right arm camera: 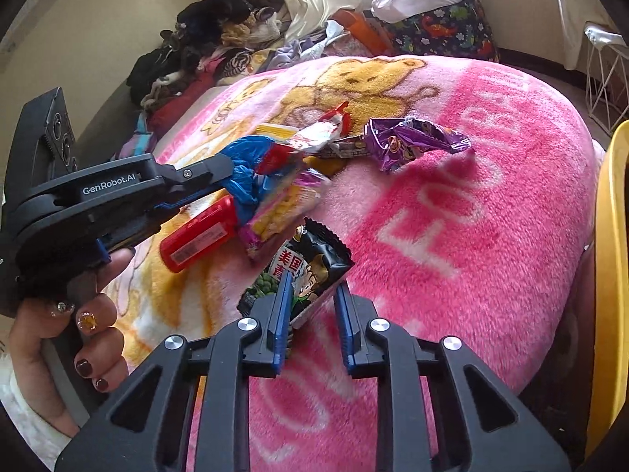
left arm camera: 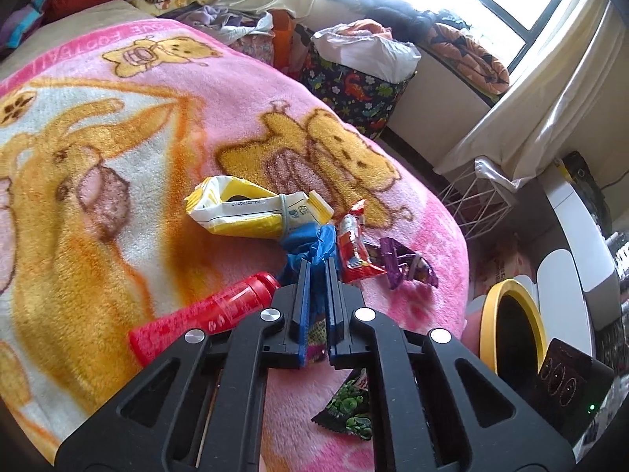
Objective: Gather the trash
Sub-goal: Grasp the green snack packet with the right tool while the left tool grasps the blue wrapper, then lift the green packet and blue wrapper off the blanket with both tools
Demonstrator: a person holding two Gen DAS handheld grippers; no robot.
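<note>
1. While both grippers sit low over the pink blanket (right arm camera: 491,204), left gripper (left arm camera: 317,261) is clamped on the blue plastic bag (left arm camera: 310,244).
2. Right gripper (right arm camera: 314,291) pinches the black-green snack packet (right arm camera: 314,259).
3. Red tube (left arm camera: 220,306), yellow wrapper (left arm camera: 251,208), purple wrapper (right arm camera: 409,141) lie close by on blanket.
4. Yellow-rimmed bin (left arm camera: 491,314) stands beside the bed.

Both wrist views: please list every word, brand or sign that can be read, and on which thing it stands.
"GenRobot.AI": white print on the black left gripper.
"美国": white characters on the black and green snack packet; the rest is hidden or unclear.
"FOOTBALL", upside down, partly legible: border of the pink fleece bear blanket.
Yellow and white crumpled bag: print too small.
Red plastic tube: label blurred.
</note>
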